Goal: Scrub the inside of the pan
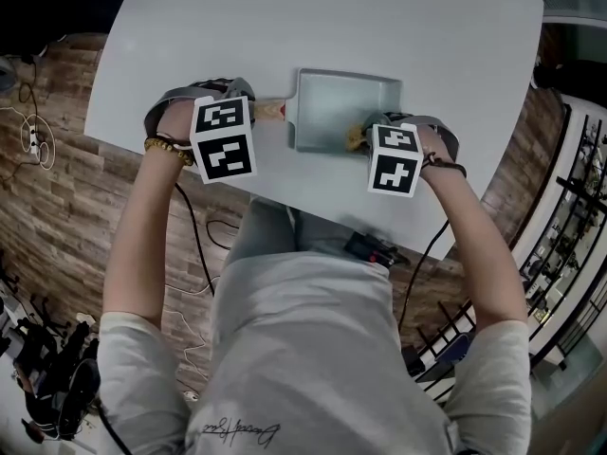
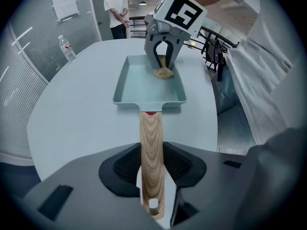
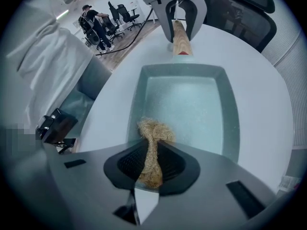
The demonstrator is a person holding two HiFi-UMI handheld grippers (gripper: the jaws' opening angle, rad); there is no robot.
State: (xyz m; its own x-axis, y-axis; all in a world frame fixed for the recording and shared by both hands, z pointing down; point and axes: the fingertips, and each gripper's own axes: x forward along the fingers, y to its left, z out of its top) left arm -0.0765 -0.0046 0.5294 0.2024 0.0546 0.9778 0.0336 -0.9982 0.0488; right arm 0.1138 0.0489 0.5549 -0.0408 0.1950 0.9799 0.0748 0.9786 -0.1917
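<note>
A pale teal rectangular pan (image 1: 337, 108) (image 2: 144, 80) (image 3: 184, 107) lies on the white table (image 1: 285, 27). Its wooden handle (image 2: 151, 152) (image 3: 181, 43) (image 1: 271, 110) sticks out to the left in the head view. My left gripper (image 2: 151, 176) (image 1: 204, 112) (image 3: 178, 18) is shut on that handle. My right gripper (image 3: 151, 169) (image 1: 379, 138) (image 2: 164, 59) is shut on a tan fibre scrubber (image 3: 153, 138) (image 2: 163, 72) (image 1: 357, 137). The scrubber's tuft rests inside the pan near its right wall in the head view.
A water bottle (image 2: 67, 48) stands at the table's far side in the left gripper view. A black device (image 1: 375, 249) (image 3: 53, 126) lies below the table's near edge. Office chairs (image 3: 120, 13) and a person (image 2: 115, 11) are in the background.
</note>
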